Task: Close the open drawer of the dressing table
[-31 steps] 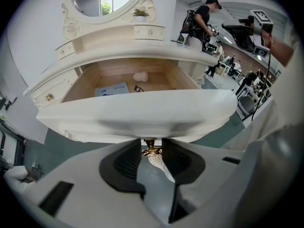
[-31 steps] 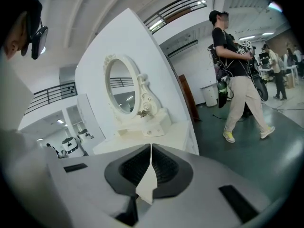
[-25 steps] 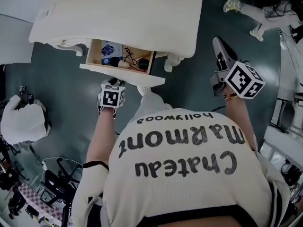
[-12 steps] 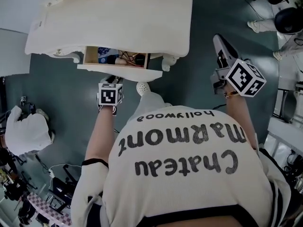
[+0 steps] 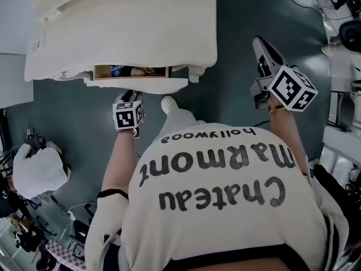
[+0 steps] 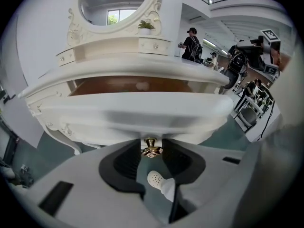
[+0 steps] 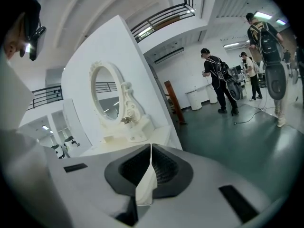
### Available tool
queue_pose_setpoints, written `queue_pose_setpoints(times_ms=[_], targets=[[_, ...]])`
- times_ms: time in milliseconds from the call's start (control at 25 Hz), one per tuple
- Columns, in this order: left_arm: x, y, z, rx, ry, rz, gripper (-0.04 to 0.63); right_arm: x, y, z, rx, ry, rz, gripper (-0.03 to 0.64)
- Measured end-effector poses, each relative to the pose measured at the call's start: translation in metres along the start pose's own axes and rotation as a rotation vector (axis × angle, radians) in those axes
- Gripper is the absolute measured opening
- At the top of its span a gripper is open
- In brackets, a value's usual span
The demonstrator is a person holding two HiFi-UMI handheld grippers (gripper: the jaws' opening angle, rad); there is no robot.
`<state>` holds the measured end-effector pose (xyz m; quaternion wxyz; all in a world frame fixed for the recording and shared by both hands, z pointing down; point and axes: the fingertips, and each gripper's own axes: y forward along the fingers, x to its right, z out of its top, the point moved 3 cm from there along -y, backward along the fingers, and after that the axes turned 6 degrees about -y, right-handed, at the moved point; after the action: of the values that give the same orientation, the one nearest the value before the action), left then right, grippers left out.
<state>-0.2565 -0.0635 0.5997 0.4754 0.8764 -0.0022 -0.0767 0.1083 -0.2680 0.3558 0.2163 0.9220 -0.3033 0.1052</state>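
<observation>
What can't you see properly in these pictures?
1. Things inside the drawer: in the head view, the tabletop covers all but a thin strip.
2. Whether the left gripper squeezes the brass knob between its jaws: in the left gripper view, the gaps are too thin to tell.
3. The drawer in the right gripper view: not shown. Only the mirror and tabletop appear above the right gripper.

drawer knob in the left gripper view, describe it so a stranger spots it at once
Find the cream dressing table under its oval mirror. Low and central on its drawer front sits the brass knob, between the jaws of the left gripper: the only gold piece there.
</observation>
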Motion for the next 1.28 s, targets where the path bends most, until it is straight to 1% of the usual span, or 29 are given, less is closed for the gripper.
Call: queue_pose_setpoints(times_ms=[600,760,1000,1280], targets=[[-0.004,0.014,0.017,0.001,-0.059,-0.051,0.147,0.012,0.007,0.001,-0.001,0.036,-0.033,0.031],[-0.002,0.016,0.022,0.002,-0.045,-0.046,0.147,0.013,0.008,0.001,0.003,0.044,-0.035,0.031],[-0.002,0.02,0.028,0.03,-0.013,0.002,0.147,0.02,0.01,0.002,0.007,0.055,-0.05,0.031],[-0.001,0.026,0.036,0.035,0.006,0.008,0.147,0.028,0.007,-0.002,0.008,0.07,-0.074,0.031]])
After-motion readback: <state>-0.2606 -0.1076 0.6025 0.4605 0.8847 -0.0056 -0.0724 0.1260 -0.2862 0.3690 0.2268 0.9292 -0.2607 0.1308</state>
